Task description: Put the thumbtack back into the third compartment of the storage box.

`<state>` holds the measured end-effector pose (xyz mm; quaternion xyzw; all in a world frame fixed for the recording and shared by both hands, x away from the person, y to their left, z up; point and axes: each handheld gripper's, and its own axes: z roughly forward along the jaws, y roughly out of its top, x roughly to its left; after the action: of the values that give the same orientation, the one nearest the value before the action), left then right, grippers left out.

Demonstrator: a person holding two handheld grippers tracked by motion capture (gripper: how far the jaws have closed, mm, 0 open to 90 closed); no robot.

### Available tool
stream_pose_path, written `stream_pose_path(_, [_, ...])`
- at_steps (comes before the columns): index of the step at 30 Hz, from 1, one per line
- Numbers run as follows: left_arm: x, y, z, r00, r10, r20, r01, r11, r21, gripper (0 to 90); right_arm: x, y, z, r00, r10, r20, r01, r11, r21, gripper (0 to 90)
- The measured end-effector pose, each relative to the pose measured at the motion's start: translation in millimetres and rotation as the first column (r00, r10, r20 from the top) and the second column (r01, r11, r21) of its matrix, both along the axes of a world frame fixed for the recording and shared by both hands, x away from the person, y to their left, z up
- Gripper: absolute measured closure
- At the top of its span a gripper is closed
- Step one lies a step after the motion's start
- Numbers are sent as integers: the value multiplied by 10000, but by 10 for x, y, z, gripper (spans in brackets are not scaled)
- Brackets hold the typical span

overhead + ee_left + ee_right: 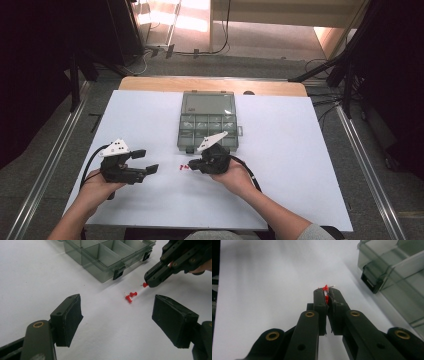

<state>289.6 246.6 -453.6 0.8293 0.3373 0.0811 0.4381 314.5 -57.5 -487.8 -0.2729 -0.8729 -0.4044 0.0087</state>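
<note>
My right gripper is shut on a red pushpin, whose head and metal point stick out past the tips. In the left gripper view it hangs just above the white table with that pin at its tip. Two more red pushpins lie loose on the table just left of it. My left gripper rests to the left, open and with nothing between its pads, facing those pins.
A smoky clear organizer box with several compartments stands open behind the pins, its lid laid back and black latches on its near wall. The white sheet covers the tabletop; floor rails and cables lie around it.
</note>
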Motion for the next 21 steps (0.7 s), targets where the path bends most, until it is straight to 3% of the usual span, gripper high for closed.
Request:
stream_pose_path(16, [-6,-10,-4,9999,-156,16,156,9999,58,234,109,-215,184,9979,-586,-257,593,9979,242,865])
stream_pose_path(21, [-5,-18,-7,9998,-174,28,173,9998,36,234,108,-278,259,9973,-715,-158,720,9970,299,865])
